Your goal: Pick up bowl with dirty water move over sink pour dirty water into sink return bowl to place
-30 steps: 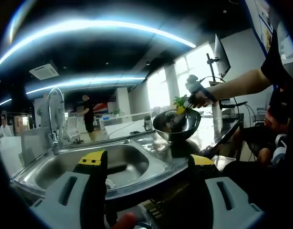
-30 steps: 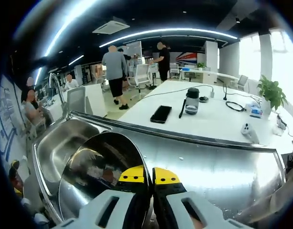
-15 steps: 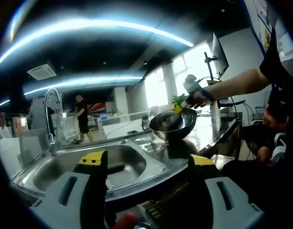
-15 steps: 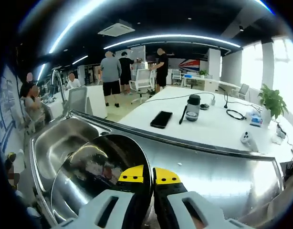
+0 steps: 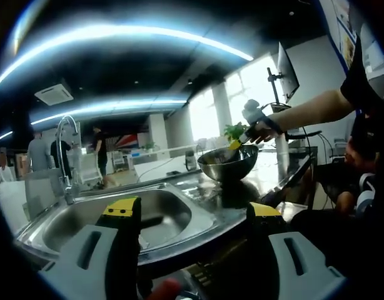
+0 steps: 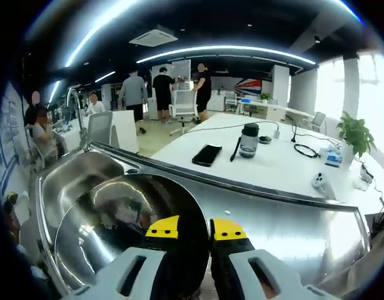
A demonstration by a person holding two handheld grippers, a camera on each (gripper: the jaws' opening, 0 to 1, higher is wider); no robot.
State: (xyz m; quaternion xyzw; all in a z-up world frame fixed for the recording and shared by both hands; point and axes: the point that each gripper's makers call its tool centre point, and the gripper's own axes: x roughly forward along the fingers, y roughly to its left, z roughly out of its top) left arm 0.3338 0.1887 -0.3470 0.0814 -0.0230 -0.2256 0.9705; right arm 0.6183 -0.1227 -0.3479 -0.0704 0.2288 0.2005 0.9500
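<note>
Bowl (image 6: 126,231) rim sits clamped between the right hand-held gripper (image 6: 195,230) jaws, nearly level over the steel drainboard (image 6: 286,228) beside the sink (image 6: 79,184). Left hand-held gripper (image 5: 192,212) has its jaws apart, holding nothing, before the sink. Farther off, a white desk (image 6: 273,165) carries a phone (image 6: 206,154) and a bottle (image 6: 248,140).

Right gripper (image 6: 195,228) fingers clamped, left gripper (image 5: 189,209) fingers apart

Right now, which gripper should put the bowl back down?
The right gripper. Its jaws are already clamped on the bowl rim, holding it above the counter beside the sink. The left gripper hangs open with nothing in it.
</note>
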